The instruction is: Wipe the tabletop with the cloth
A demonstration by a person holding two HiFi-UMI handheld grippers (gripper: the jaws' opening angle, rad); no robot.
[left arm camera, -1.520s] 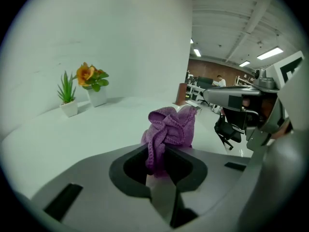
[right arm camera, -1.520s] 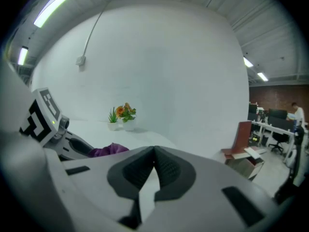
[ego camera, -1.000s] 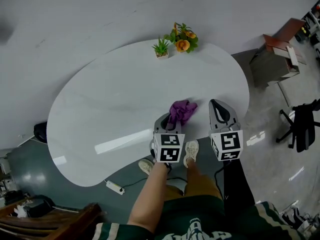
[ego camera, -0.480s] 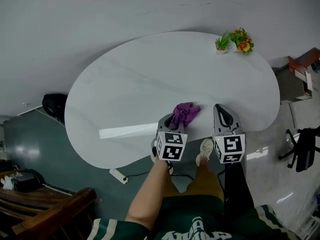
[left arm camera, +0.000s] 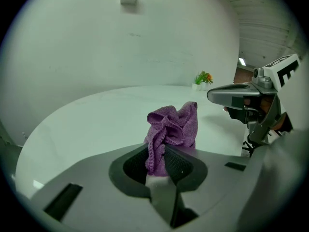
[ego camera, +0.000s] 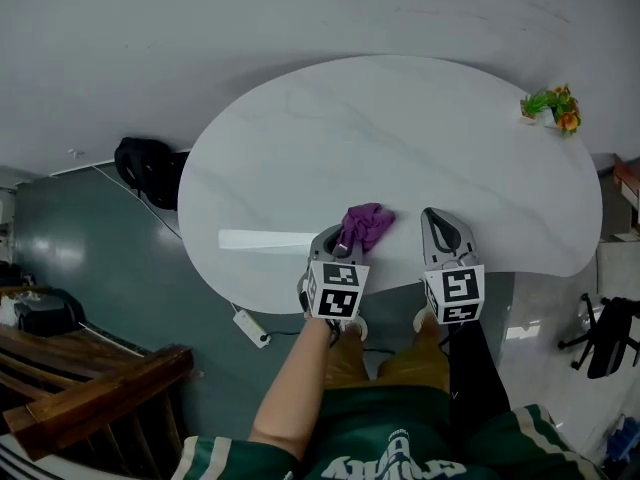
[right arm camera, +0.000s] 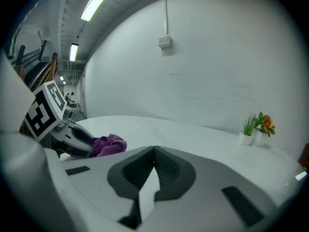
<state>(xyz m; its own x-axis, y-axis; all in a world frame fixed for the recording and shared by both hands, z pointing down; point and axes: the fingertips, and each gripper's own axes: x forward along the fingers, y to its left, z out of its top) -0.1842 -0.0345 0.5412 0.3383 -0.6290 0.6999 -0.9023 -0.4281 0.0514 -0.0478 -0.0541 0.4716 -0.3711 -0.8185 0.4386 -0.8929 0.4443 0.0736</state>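
A crumpled purple cloth (ego camera: 367, 224) lies bunched on the white oval tabletop (ego camera: 400, 128) close to its near edge. My left gripper (ego camera: 345, 239) is shut on the cloth's near end; in the left gripper view the cloth (left arm camera: 174, 127) rises out of the closed jaws of the left gripper (left arm camera: 164, 151). My right gripper (ego camera: 437, 218) hovers beside it to the right, above the table edge. In its own view the right gripper (right arm camera: 154, 151) is shut with nothing between the fingers, and the cloth (right arm camera: 107, 144) shows to its left.
Two small potted plants (ego camera: 550, 108) stand at the table's far right end. On the floor are a black bag (ego camera: 150, 168) at the left, a white power strip (ego camera: 250, 328), wooden furniture (ego camera: 90, 388) and an office chair (ego camera: 605, 333).
Both grippers have slid left along the table's near edge, the cloth dragged along in the left one. The plants now sit far to the right in view.
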